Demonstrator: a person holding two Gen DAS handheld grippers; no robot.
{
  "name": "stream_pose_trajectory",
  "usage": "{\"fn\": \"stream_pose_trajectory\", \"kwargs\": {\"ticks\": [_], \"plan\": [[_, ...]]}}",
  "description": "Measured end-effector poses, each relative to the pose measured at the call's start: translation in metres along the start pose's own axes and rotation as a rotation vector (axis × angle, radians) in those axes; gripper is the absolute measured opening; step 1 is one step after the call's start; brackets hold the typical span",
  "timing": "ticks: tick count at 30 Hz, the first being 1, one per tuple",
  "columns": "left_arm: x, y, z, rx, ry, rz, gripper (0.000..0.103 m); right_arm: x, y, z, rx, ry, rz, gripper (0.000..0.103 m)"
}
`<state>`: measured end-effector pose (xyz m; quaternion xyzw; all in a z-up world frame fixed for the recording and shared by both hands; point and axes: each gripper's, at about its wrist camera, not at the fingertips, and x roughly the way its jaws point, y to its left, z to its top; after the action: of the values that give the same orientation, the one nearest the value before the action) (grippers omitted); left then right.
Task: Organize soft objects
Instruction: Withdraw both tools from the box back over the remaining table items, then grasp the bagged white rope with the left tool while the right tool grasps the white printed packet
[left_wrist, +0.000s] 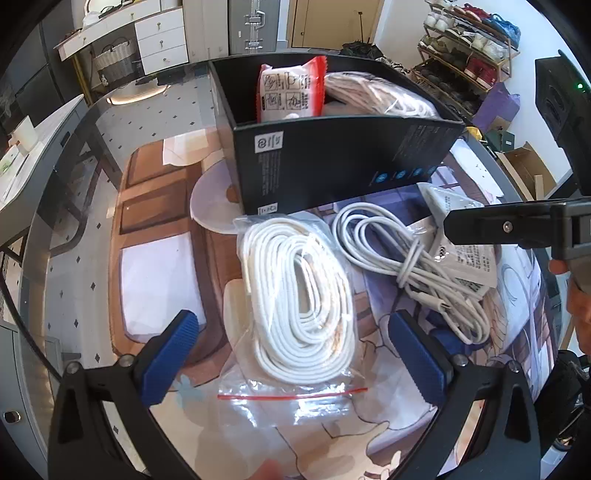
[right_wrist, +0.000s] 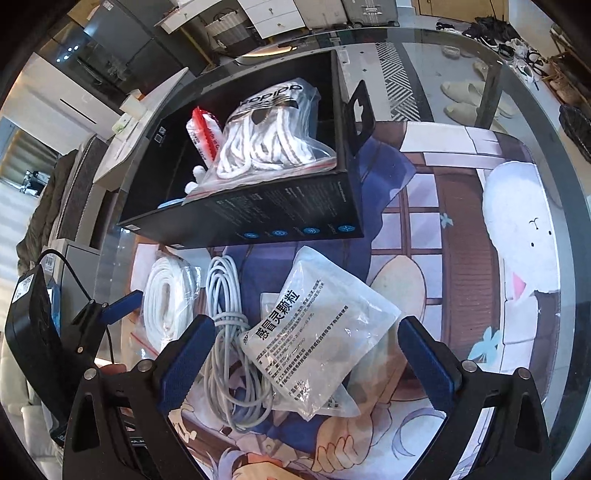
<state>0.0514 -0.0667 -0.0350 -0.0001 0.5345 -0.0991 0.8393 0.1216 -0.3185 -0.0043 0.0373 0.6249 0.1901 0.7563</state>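
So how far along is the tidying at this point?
Partly done: the black box already holds a bagged rope and a red-edged packet. Nothing is gripped: the left gripper straddles the bagged white cord, the right gripper the medicine sachet. The grey cable also remains outside.

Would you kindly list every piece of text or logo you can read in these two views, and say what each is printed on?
"感冒灵颗粒": large heading on the white sachet; the fine print below is too small to read.
"adidas", seen upside down: on the zip bag of white cord inside the black box.
Black box: round blue icons and white print, too small to read.
Red-edged packet: pictogram panels, wording illegible.
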Motion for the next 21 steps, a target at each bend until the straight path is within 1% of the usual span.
{"fn": "stream_pose_trajectory", "kwargs": {"ticks": [1,2,6,11,15,19,21], "plan": [[0.001,0.0,0.0,0.0,-0.001,0.007,0.103,0.0,-0.001,-0.001,0.002,0.003,-0.005,0.084],[0.001,0.0,0.0,0.001,-0.006,0.015,0.103,0.003,-0.002,0.0,0.005,0.01,-0.015,0.076],[0.003,-0.001,0.002,-0.001,-0.009,0.025,0.103,0.006,-0.005,0.002,0.02,0.012,-0.01,0.075],[0.008,-0.007,0.002,0.03,-0.007,0.085,0.103,0.007,-0.004,0.006,0.028,0.005,-0.013,0.075],[0.008,-0.006,0.001,0.026,-0.014,0.088,0.103,0.006,-0.006,0.006,0.029,-0.003,-0.026,0.067],[0.008,-0.006,0.0,0.025,-0.01,0.087,0.103,0.003,-0.01,0.002,0.031,-0.005,-0.019,0.063],[0.008,-0.008,0.001,0.025,-0.005,0.088,0.103,0.002,-0.012,0.001,0.033,-0.01,-0.013,0.059]]}}
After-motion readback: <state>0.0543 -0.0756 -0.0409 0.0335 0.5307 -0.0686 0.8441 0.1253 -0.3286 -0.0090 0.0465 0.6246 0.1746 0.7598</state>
